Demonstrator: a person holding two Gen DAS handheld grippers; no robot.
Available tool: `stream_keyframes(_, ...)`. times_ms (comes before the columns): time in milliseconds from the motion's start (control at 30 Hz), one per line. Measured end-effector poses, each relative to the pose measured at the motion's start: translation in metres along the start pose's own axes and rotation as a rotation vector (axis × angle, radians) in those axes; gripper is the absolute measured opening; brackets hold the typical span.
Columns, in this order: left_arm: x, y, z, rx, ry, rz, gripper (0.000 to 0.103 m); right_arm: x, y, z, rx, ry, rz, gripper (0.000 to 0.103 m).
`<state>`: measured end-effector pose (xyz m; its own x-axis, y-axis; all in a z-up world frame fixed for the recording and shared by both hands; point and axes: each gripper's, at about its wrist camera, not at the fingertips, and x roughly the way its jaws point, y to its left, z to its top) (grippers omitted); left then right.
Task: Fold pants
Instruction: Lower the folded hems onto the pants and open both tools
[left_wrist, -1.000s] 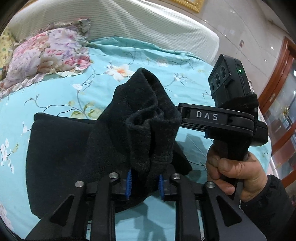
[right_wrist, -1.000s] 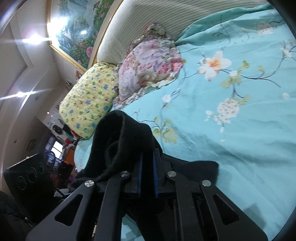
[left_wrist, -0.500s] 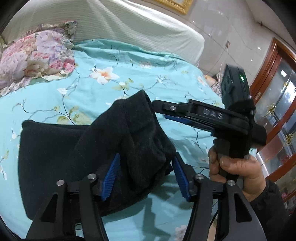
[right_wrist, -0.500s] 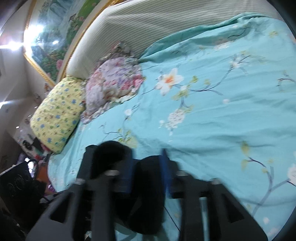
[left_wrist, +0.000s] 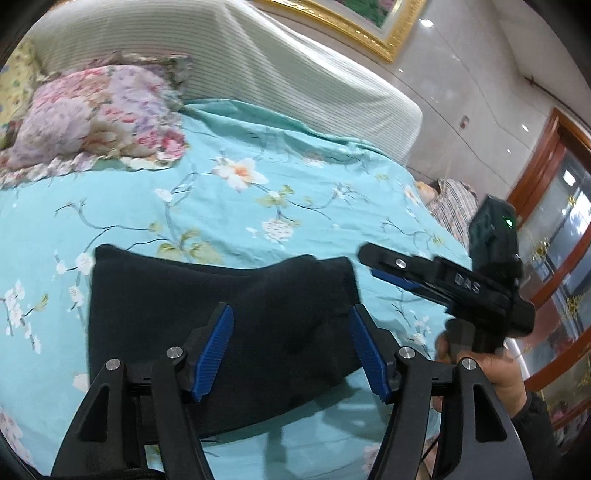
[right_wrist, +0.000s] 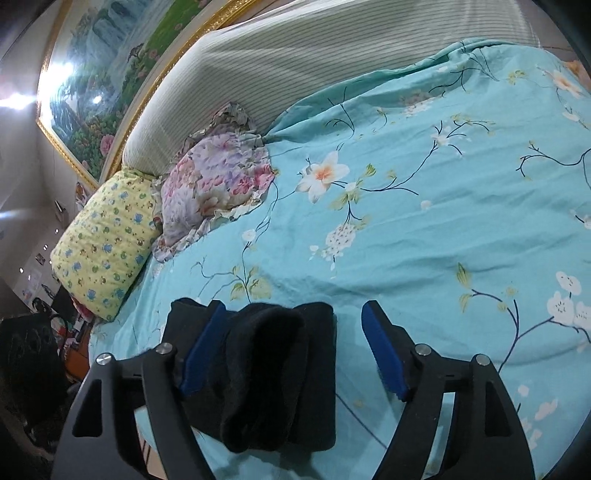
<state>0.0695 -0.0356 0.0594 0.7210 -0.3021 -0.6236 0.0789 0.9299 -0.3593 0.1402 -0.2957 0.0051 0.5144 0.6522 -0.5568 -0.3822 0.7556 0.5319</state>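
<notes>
Now both claws (left_wrist: 291, 349) (right_wrist: 291, 350) agape, just opening, black pants (left_wrist: 221, 314) loose between.

Black pants (left_wrist: 229, 314) lie folded in a thick bundle on the bed.

A bed fills most of both views, spread with a turquoise bedsheet (right_wrist: 424, 229) printed with white blossoms and dark twigs. At its head stands a padded headboard (left_wrist: 295, 85) covered in pale striped cloth. Against the headboard lie a ruffled floral pillow (right_wrist: 218, 188) and, just beside it at the edge of the bed, a yellow pillow (right_wrist: 107, 243) with small blue prints. Above the headboard hangs a large landscape painting (right_wrist: 107, 92) in a gilt frame, with bright lamp glare on it. Beyond the far side of the bed a reddish wooden door frame (left_wrist: 546, 177) stands against a pale glossy wall (left_wrist: 480, 74).
</notes>
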Motion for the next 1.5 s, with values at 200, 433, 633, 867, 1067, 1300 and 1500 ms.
stream_keyframes(200, -0.013, 0.027, -0.007, -0.044, -0.019, 0.053, 0.070, 0.001, 0.016, -0.012, -0.020, 0.013, -0.025, 0.080)
stream_keyframes(433, -0.025, 0.060, -0.014, -0.121, -0.034, 0.078, 0.073, 0.001, 0.031, -0.025, -0.044, 0.026, -0.063, 0.087)
stream_keyframes(633, -0.027, 0.079, -0.018, -0.158, -0.027, 0.094, 0.074, 0.003, 0.033, -0.039, -0.034, 0.043, -0.066, 0.087)
stream_keyframes(867, -0.021, 0.101, -0.023, -0.214, -0.007, 0.103, 0.075, 0.004, 0.025, -0.049, 0.011, 0.052, -0.059, 0.088)
stream_keyframes(1067, -0.009, 0.117, -0.022, -0.260, 0.022, 0.089, 0.076, 0.012, 0.023, -0.054, 0.027, 0.072, -0.056, 0.088)
stream_keyframes(1300, 0.007, 0.127, -0.021, -0.293, 0.058, 0.070, 0.076, 0.021, 0.020, -0.060, 0.038, 0.093, -0.051, 0.088)
stream_keyframes(1500, 0.024, 0.137, -0.023, -0.336, 0.099, 0.057, 0.076, 0.027, 0.018, -0.062, 0.042, 0.107, -0.043, 0.088)
